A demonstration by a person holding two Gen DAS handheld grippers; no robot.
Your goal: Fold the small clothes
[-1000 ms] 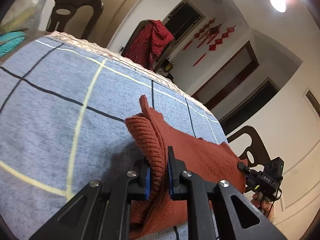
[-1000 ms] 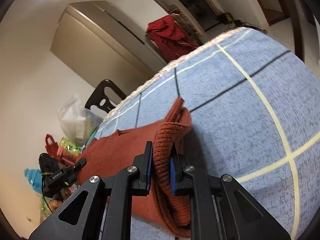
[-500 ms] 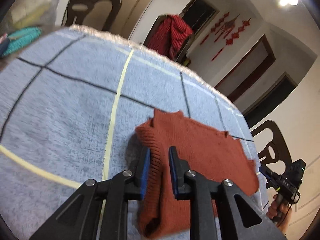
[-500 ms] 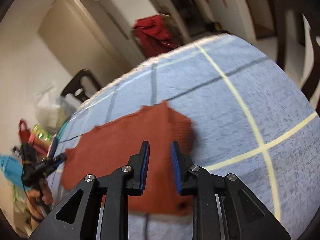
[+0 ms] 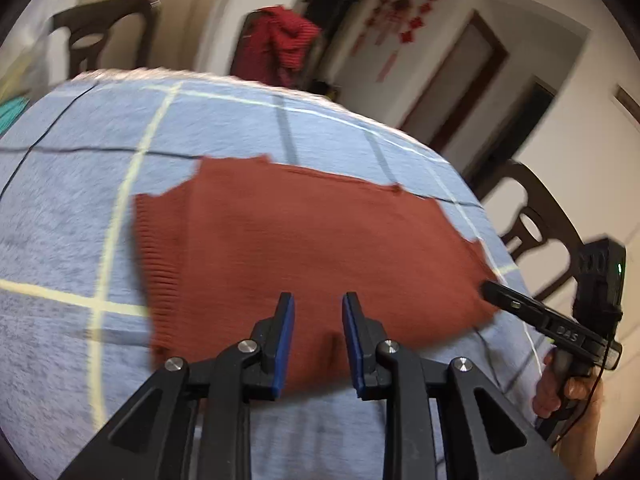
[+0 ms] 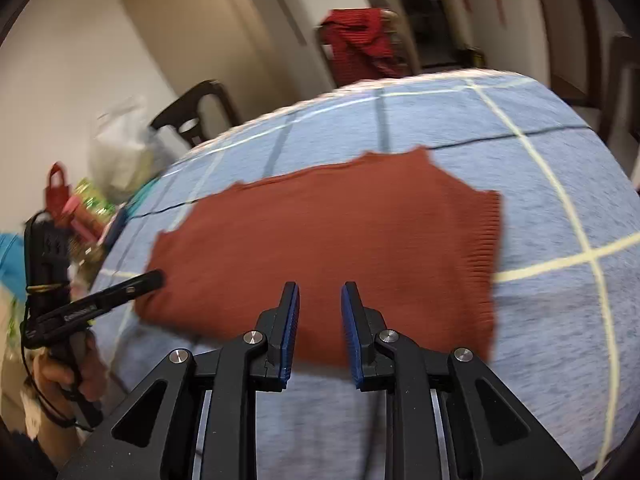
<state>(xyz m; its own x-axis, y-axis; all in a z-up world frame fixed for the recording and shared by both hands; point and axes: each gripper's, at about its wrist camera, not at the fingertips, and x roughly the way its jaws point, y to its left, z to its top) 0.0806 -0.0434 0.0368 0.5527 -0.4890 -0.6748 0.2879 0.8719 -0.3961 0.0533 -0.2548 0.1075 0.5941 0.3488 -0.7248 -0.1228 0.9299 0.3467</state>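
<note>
fingers (image 5: 285,330) of left gripper (image 5: 316,326) and right gripper (image 6: 319,320) apart, just opened, empty; rust garment (image 5: 304,240) flat ahead on surface (image 5: 60,216), long axis crosswise, one gripper per end.

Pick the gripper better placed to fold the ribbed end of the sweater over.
Left, probably. In the left wrist view the ribbed end of the sweater lies nearer the left gripper; the right gripper is near the other end. Both are open.

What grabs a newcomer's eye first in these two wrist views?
The rust-red knit garment lies flat on the blue checked cloth that covers the table. The left gripper and right gripper hover open above its near edge, holding nothing. A red garment hangs over a chair behind.
</note>
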